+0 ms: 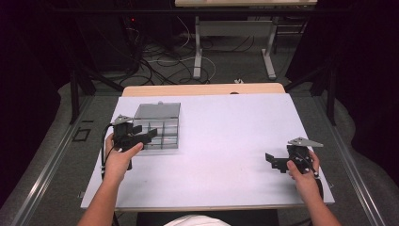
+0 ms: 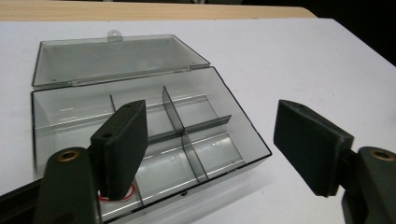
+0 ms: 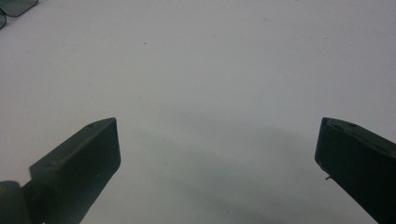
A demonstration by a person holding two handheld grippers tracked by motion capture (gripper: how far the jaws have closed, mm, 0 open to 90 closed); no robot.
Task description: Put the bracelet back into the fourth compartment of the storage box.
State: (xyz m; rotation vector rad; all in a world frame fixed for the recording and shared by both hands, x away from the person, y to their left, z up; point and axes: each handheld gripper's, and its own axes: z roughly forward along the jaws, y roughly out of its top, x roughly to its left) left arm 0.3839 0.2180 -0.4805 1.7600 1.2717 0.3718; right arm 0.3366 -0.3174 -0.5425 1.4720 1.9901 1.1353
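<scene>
A smoky clear plastic compartment box [image 1: 157,128] stands on the left of the white table [image 1: 226,122] with its lid [image 1: 157,111] swung back. My left gripper [image 1: 147,135] sits at the box's near left side, held by a hand. In the left gripper view the box [image 2: 210,154] lies under my left gripper [image 2: 210,116], whose jaws stand wide apart with nothing between them. A thin red ring [image 2: 122,195], like a rubber band, lies in the nearest compartment, partly hidden by the left jaw. My right gripper [image 1: 272,161] stands open over bare table on the right; the right gripper view shows the gripper [image 3: 217,123] with nothing between its jaws.
A wooden strip [image 1: 202,89] runs along the table's far edge. Beyond it are metal desk legs [image 1: 197,47] and loose cables [image 1: 160,61] on the floor. A corner of the box [image 3: 14,5] shows at the top left of the right gripper view.
</scene>
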